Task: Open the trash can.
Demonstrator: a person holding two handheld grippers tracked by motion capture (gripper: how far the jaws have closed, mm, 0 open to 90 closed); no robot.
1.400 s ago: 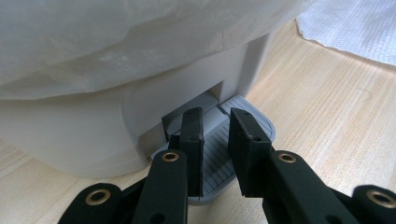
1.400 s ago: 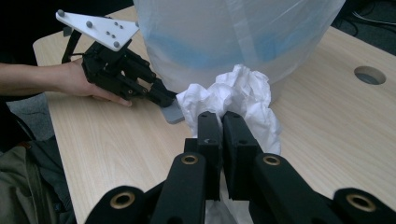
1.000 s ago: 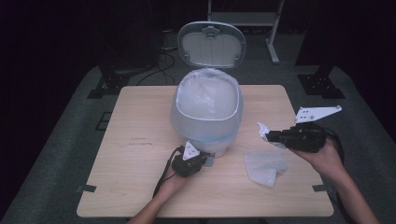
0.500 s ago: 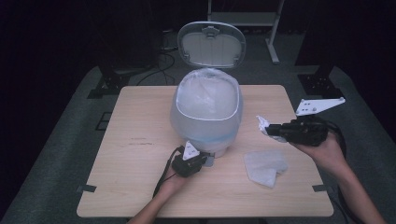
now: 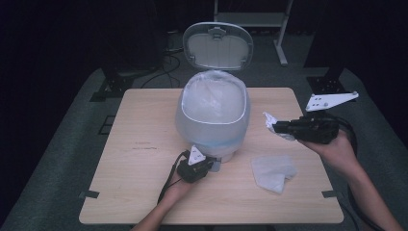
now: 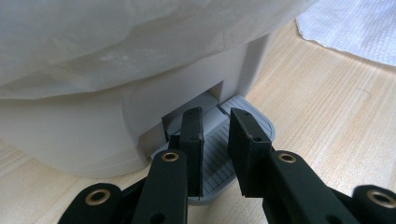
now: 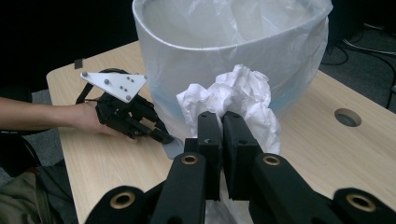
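Note:
A white pedal bin (image 5: 211, 115) lined with a clear bag stands mid-table, and its lid (image 5: 217, 45) is up. My left gripper (image 5: 208, 165) (image 6: 215, 114) rests on the bin's grey foot pedal (image 6: 224, 149). Its jaws are almost together, with nothing between them. My right gripper (image 5: 275, 127) (image 7: 222, 116) is shut on a crumpled white tissue wad (image 5: 269, 120) (image 7: 238, 88). It holds the wad in the air just right of the bin's rim. In the right gripper view the left gripper (image 7: 170, 138) is on the pedal (image 7: 173, 148).
A flat white tissue (image 5: 273, 172) (image 6: 355, 28) lies on the wooden table (image 5: 144, 144) to the front right of the bin. A round cable hole (image 7: 347, 117) sits in the tabletop. Dark floor and stands surround the table.
My right gripper has risen with the tissue wad and now sits higher beside the bin. The left gripper stays on the pedal and the lid stays up.

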